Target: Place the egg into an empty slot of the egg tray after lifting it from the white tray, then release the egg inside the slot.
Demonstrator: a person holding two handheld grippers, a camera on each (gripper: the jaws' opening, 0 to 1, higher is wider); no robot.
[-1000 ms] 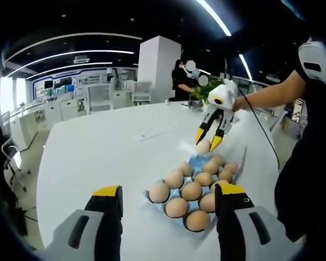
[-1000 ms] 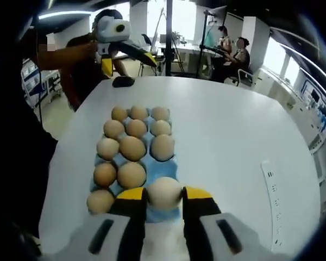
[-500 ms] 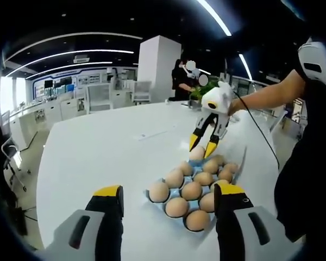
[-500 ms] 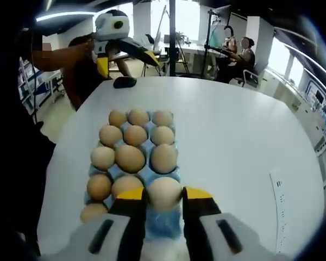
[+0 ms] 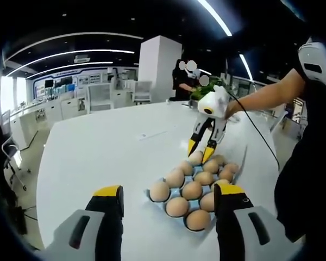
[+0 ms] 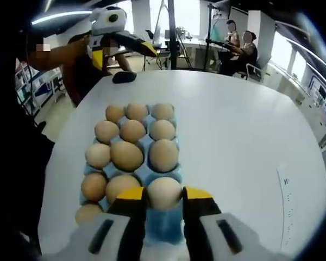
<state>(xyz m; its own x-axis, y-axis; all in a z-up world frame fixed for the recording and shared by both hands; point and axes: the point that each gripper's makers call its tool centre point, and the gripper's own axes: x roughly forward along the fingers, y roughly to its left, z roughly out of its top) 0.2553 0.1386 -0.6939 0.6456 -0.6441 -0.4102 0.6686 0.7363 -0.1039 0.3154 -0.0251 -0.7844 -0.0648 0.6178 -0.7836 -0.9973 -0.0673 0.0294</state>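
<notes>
Right gripper (image 6: 164,197) – yellow-tipped jaws closed on a pale egg (image 6: 164,192), held across its mid-girth just above the blue egg tray (image 6: 152,175). In the left gripper view the same gripper (image 5: 201,151) comes in at approx. 1 o'clock, tips down over the tray's (image 5: 196,161) far end, with the egg (image 5: 195,158) betw. them. Whether the egg already touches the slot – cannot tell.

Left gripper (image 5: 167,197) – jaws wide apart, holding nothing, hovering over the white worktop (image 5: 98,157) at approx. 6 o'clock of the tray.

Handling (judgement): egg is light, rigid but brittle; smooth curved shell likely to slip under a hard pinch. Best hold is at the widest part, light squeeze only, opposing pads level. Lower straight into the cup; part the jaws only once the shell is seated, else it may roll against neighbouring brown eggs (image 6: 126,156).

Tray appears to be thin moulded material, prob. flexible.

Writing: no brand, label or legible text on the tray, eggs or worktop. Wall signage in the far room is too small to read.
</notes>
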